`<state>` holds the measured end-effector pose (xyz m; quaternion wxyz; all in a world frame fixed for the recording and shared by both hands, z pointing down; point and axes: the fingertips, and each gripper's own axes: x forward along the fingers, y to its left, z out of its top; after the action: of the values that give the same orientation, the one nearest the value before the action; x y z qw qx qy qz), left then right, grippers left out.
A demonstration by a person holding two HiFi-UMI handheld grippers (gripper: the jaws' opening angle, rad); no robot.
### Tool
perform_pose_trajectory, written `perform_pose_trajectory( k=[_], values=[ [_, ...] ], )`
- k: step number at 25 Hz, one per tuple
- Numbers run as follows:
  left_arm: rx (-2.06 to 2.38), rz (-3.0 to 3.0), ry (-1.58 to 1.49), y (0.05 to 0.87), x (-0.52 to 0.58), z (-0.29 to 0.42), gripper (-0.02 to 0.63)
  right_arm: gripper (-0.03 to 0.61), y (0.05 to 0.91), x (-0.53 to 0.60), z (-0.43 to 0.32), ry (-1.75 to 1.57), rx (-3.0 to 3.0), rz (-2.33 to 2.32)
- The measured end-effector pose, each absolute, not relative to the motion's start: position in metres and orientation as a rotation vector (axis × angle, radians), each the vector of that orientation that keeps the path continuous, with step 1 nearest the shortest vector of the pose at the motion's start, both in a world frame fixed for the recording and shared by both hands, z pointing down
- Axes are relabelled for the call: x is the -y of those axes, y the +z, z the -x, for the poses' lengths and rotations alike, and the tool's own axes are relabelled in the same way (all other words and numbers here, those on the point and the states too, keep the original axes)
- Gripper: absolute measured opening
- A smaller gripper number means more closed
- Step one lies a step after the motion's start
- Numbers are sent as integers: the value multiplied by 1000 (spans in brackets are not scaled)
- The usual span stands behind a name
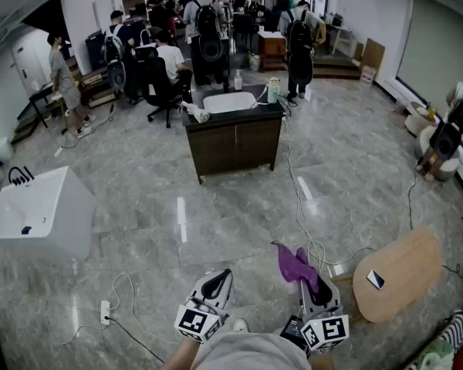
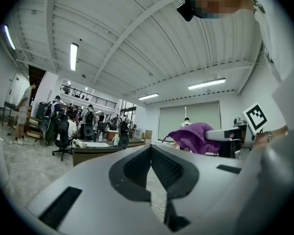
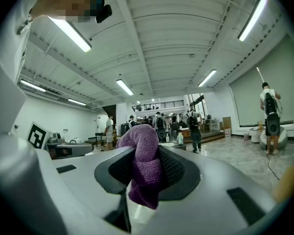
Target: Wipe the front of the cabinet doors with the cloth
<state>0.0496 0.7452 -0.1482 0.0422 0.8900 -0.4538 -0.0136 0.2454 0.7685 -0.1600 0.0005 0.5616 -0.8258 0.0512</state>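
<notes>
A wide grey marble floor (image 1: 216, 206) is seen from above, with people (image 1: 208, 29) gathered at desks along its far side. A dark cabinet (image 1: 235, 146), with closed front doors and a white basin (image 1: 228, 101) on top, is set in the middle of the floor, well apart from both grippers. A white sink unit (image 1: 38, 214) is placed at the left. A round wooden table (image 1: 405, 276) is placed at the right, near the right gripper (image 1: 307, 282). The left gripper (image 1: 219, 277) is held low near the bottom edge of the head view. Its jaws are brought together at the tips and nothing is gripped between them. The right gripper is held beside it, its jaws clamped on the purple cloth (image 3: 144, 168). The cloth is bunched between the pads and sticks out above and below them. A phone (image 1: 376, 279) is laid on the table.
</notes>
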Motion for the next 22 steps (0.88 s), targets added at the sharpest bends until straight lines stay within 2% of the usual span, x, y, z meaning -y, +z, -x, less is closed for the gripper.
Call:
perform_pose_trajectory(
  k=[22],
  values=[
    [1385,-2733,-39,-149,-753,-53,6,120,-159,-774,-244,169,2591,-1748]
  ],
)
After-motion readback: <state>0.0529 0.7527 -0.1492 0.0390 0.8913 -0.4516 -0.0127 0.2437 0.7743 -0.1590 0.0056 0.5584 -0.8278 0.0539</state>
